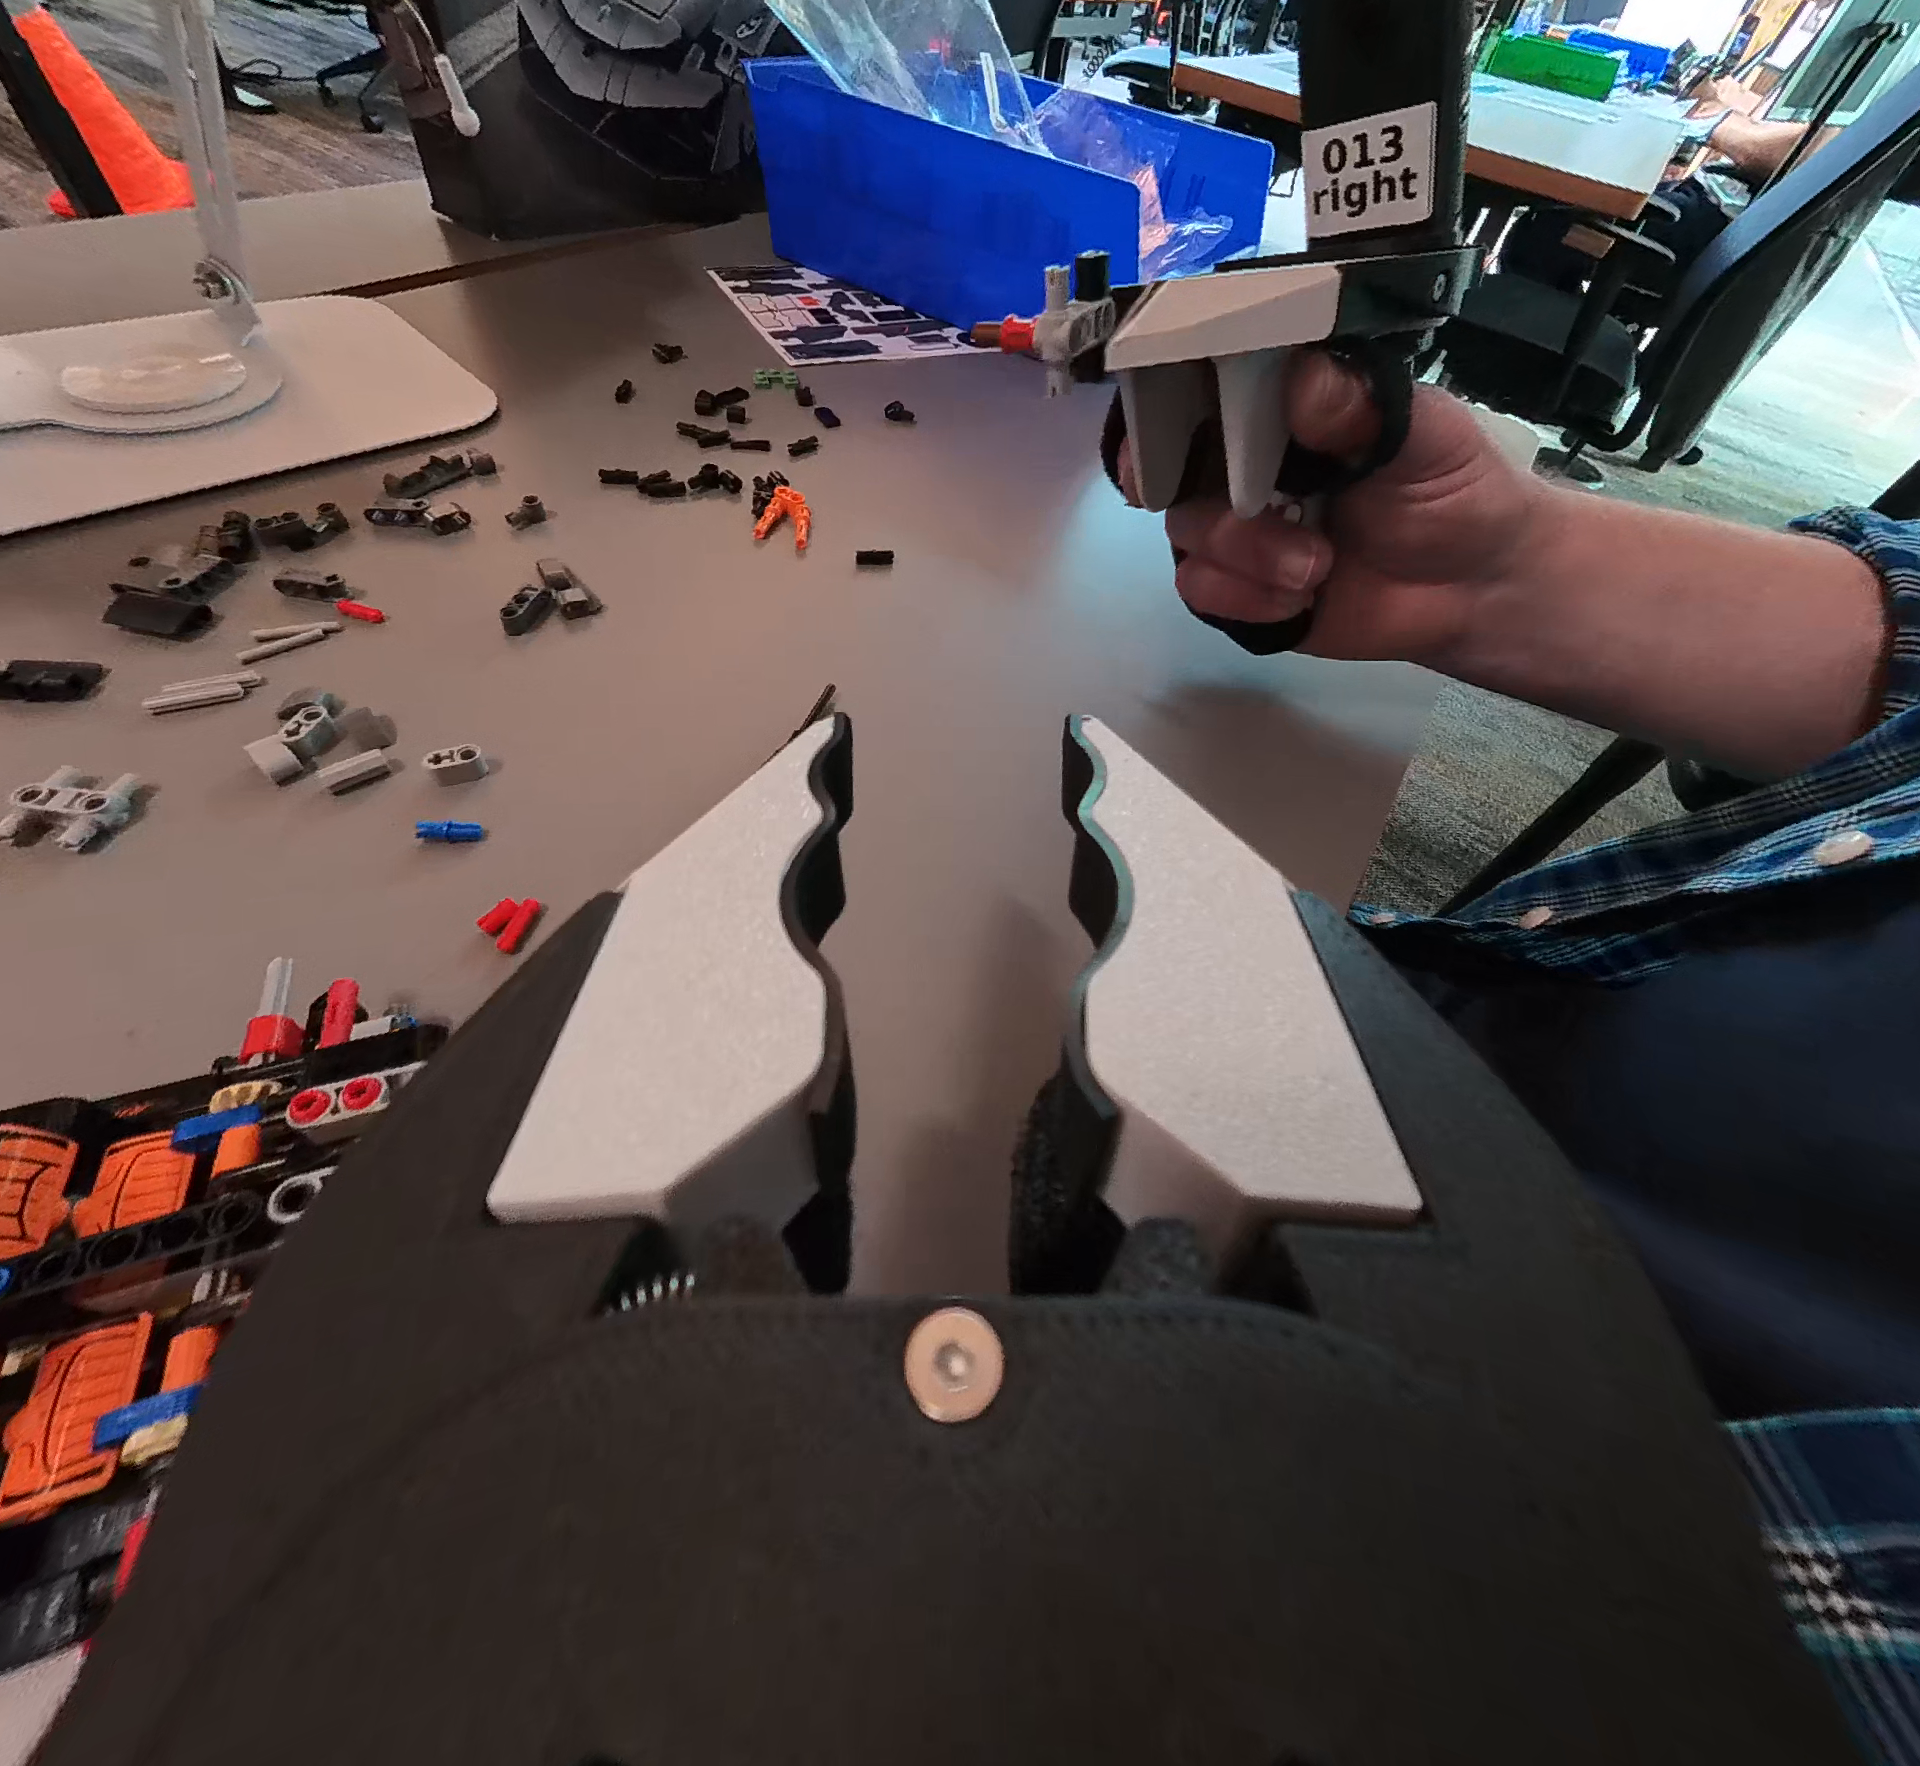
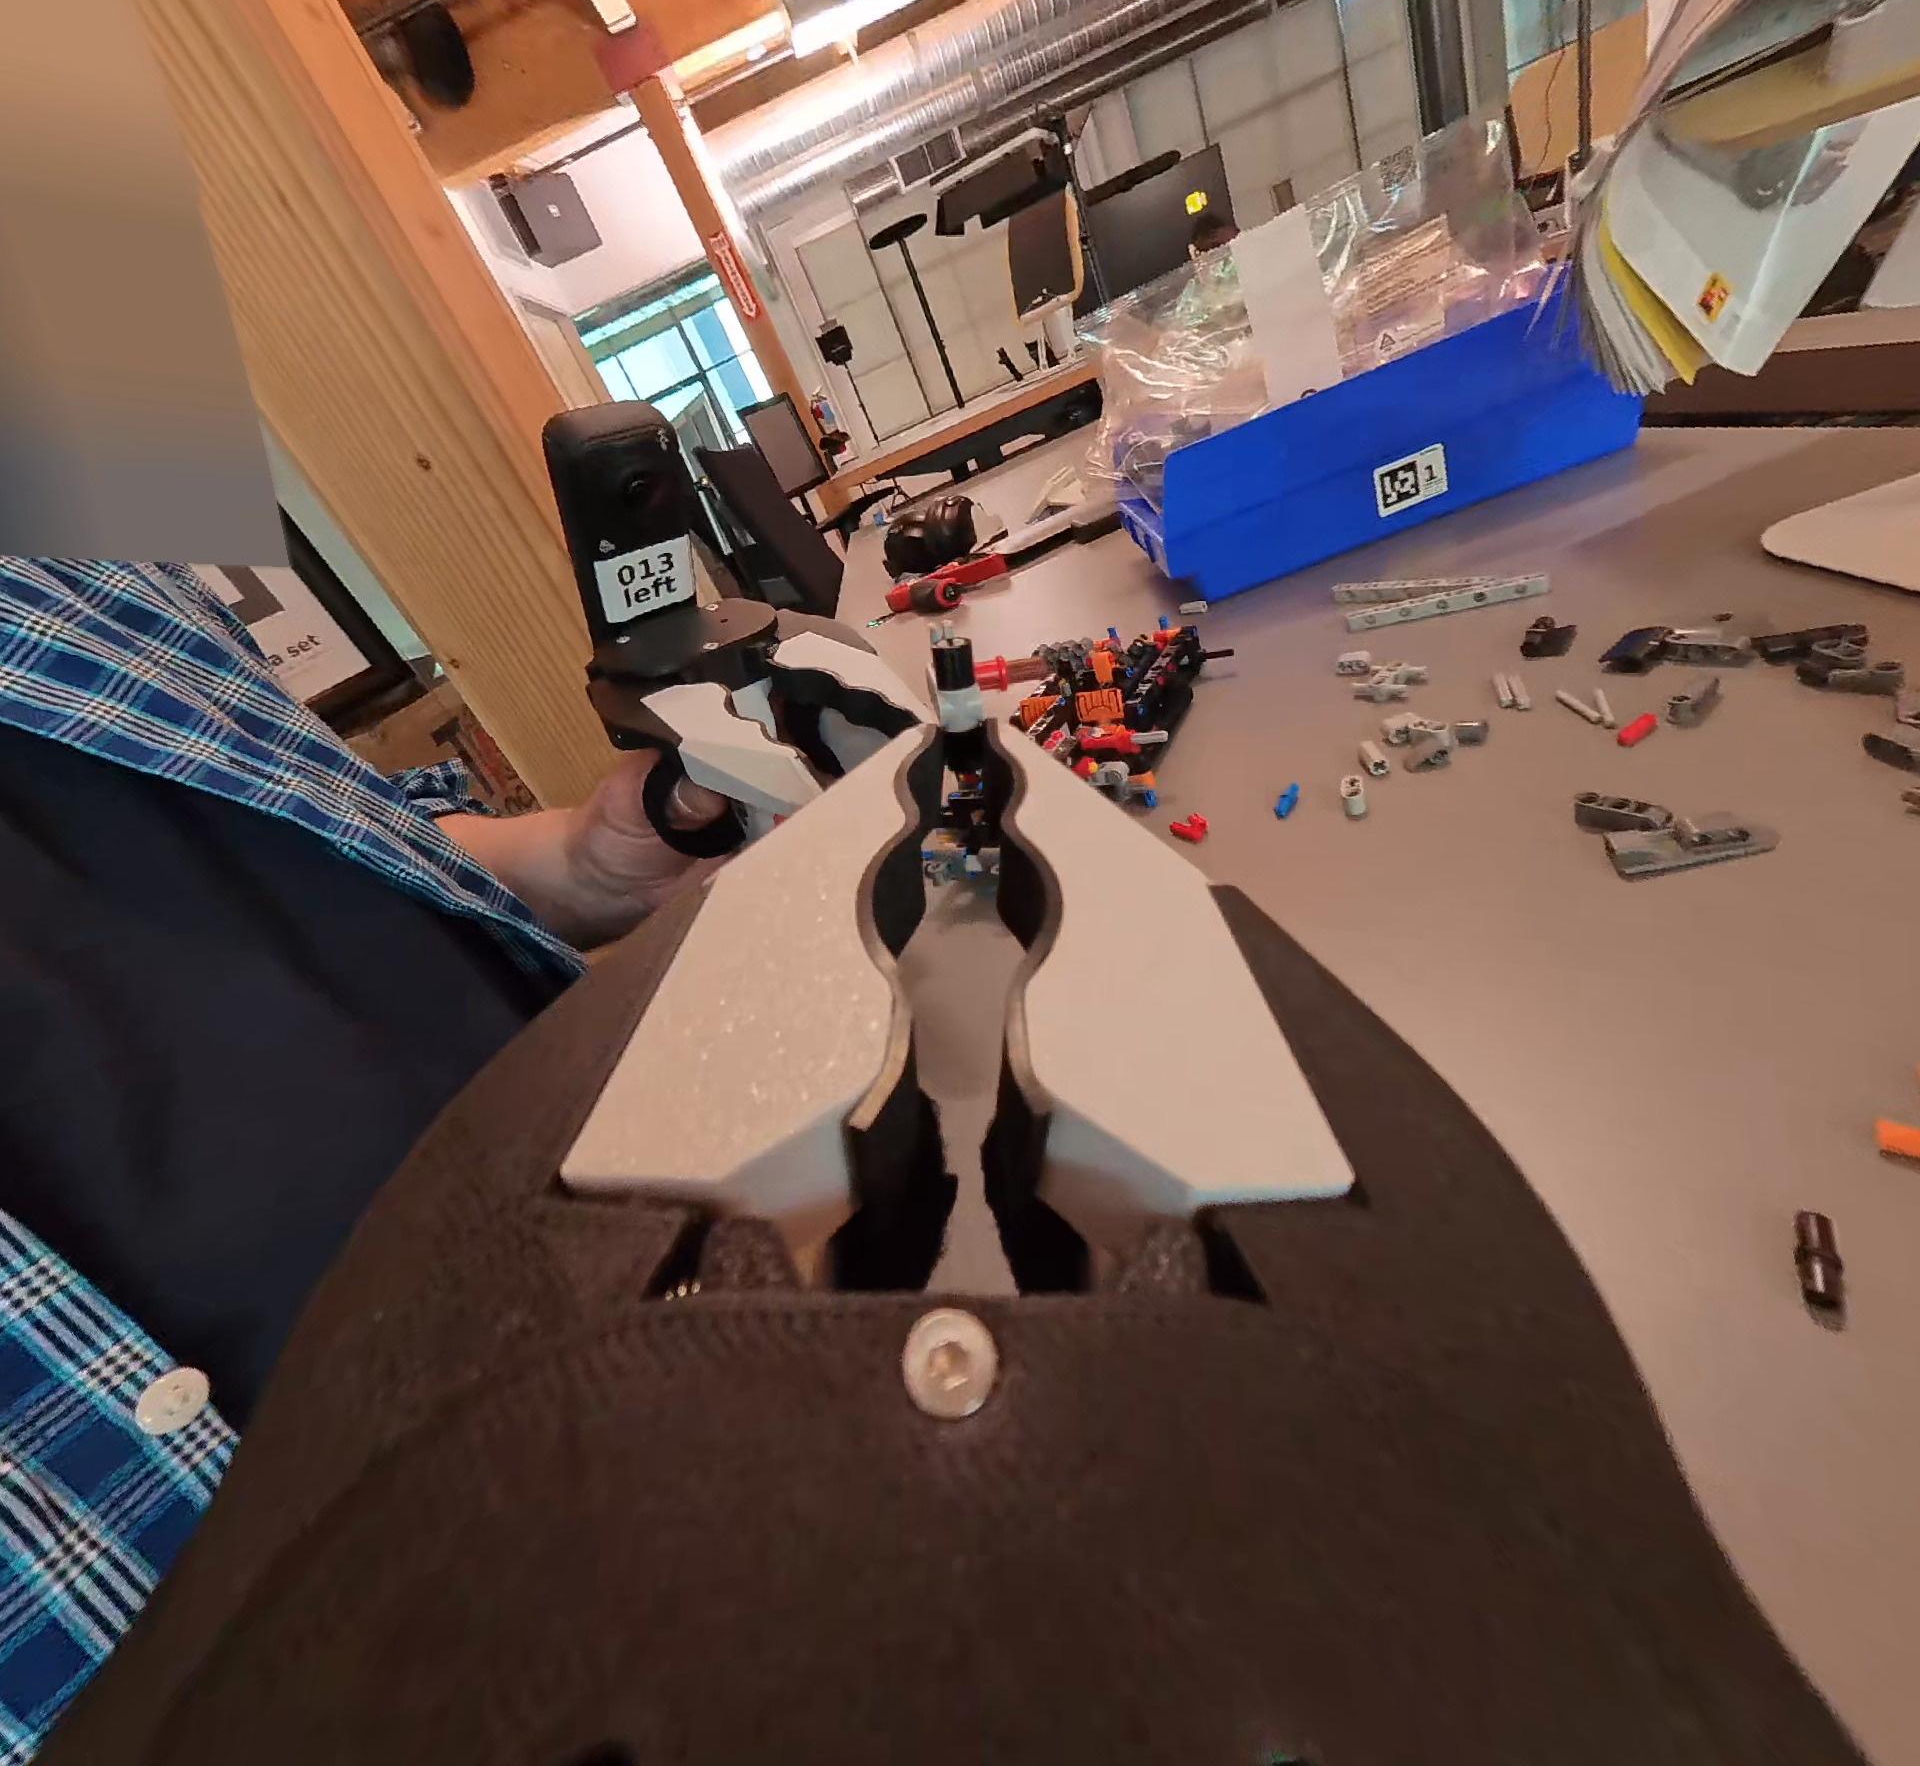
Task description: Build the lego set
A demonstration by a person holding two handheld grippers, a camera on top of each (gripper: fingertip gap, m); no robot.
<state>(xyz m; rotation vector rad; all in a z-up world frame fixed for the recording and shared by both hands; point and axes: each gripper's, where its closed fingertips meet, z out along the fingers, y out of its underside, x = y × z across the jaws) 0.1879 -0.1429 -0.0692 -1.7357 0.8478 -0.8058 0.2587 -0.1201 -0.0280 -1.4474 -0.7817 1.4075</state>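
My left gripper point(image 1: 961, 740) is open and empty, low over the grey table point(image 1: 987, 573). My right gripper point(image 2: 961, 737) is shut on a small lego sub-assembly point(image 2: 958, 693) of grey, black and red parts, held in the air. In the left wrist view the right gripper point(image 1: 1112, 334) holds that sub-assembly point(image 1: 1065, 324) up at the right, above the table. The half-built black and orange model point(image 1: 125, 1249) lies to the left of my left gripper; it also shows in the right wrist view point(image 2: 1112, 698). Several loose grey, black, red and blue pieces point(image 1: 312, 594) are scattered on the table.
A blue bin point(image 1: 935, 199) with clear plastic bags stands at the back, with a sticker sheet point(image 1: 831, 314) in front of it and the lego box point(image 1: 582, 33) beside it. A white stand base point(image 1: 208, 386) sits at the left. An instruction booklet point(image 2: 1766, 158) hangs above. A person's sleeve point(image 1: 1714, 833) is on the right. There is about 9 cm between the tips of the two grippers.
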